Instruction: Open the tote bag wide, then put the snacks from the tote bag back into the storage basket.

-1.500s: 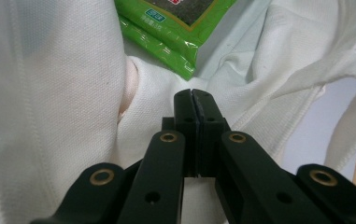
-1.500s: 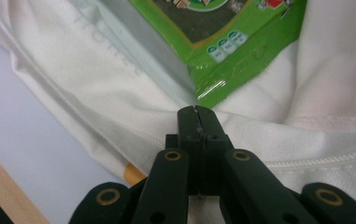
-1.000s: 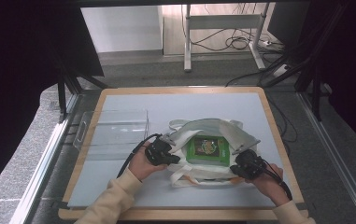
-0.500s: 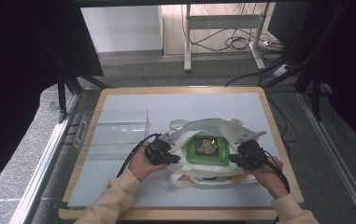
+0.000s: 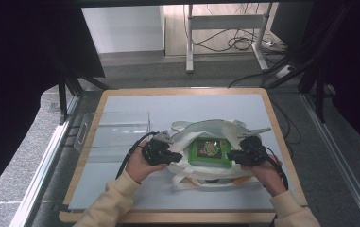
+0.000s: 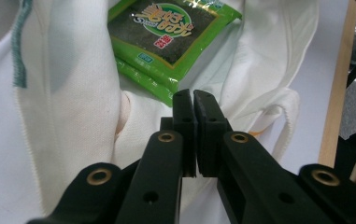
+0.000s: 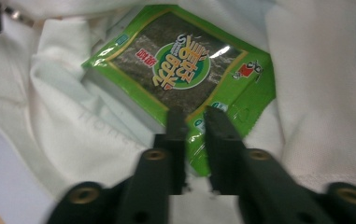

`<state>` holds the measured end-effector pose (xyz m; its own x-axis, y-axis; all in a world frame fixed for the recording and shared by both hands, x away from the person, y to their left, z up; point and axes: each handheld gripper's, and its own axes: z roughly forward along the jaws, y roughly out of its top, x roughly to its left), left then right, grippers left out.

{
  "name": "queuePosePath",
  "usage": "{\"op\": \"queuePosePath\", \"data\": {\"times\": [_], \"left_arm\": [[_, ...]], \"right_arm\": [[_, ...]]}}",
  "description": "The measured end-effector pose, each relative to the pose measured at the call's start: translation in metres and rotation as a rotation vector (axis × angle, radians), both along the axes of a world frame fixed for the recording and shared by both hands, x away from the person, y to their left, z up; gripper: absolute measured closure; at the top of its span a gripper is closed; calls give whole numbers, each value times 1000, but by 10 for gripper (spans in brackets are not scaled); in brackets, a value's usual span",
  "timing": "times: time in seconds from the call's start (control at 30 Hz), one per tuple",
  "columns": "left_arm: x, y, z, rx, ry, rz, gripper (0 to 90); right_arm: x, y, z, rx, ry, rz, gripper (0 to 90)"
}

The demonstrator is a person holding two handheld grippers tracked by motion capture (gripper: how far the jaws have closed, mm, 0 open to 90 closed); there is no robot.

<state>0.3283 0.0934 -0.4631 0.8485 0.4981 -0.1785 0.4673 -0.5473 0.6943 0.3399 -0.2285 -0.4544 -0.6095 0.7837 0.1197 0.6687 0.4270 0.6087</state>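
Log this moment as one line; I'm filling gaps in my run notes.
left hand-held gripper: shut, beside bag rim | right hand-held gripper: jaws just opening over packet edge | green seaweed snack packet: inside white cloth tote bag

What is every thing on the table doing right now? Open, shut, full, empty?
white cloth bag: lying flat, mouth spread open
green seaweed packet: lying inside the bag, label up, sealed
clear plastic tray: empty, beside the bag
left gripper: jaws shut, at the bag's cloth; whether cloth is pinched cannot be told
right gripper: jaws a little apart, just been opening, over the packet's edge, not pressing it
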Motion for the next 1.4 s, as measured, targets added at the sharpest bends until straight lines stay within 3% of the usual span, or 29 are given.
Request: {"op": "queuePosePath", "data": {"times": [0.13,0.23,0.37,0.63,0.77,1.07,1.4], "left_arm": [[-2,2,3,-6,-12,30,702],[-2,4,5,-19,-24,41,611],[0,7,10,-19,-37,46,526],[0,10,17,-34,-68,59,484],[0,10,19,-32,-72,33,480],[1,9,17,-46,-60,25,479],[1,9,16,-43,-64,16,479]], "right_arm": [[5,2,0,23,16,-91,451],[6,3,1,36,5,-132,399],[8,7,-2,20,32,-157,360],[11,23,-3,-42,90,-215,346],[16,28,-5,-62,122,-249,343],[34,36,-19,-139,187,-315,340],[44,43,-31,-171,238,-360,278]]}}
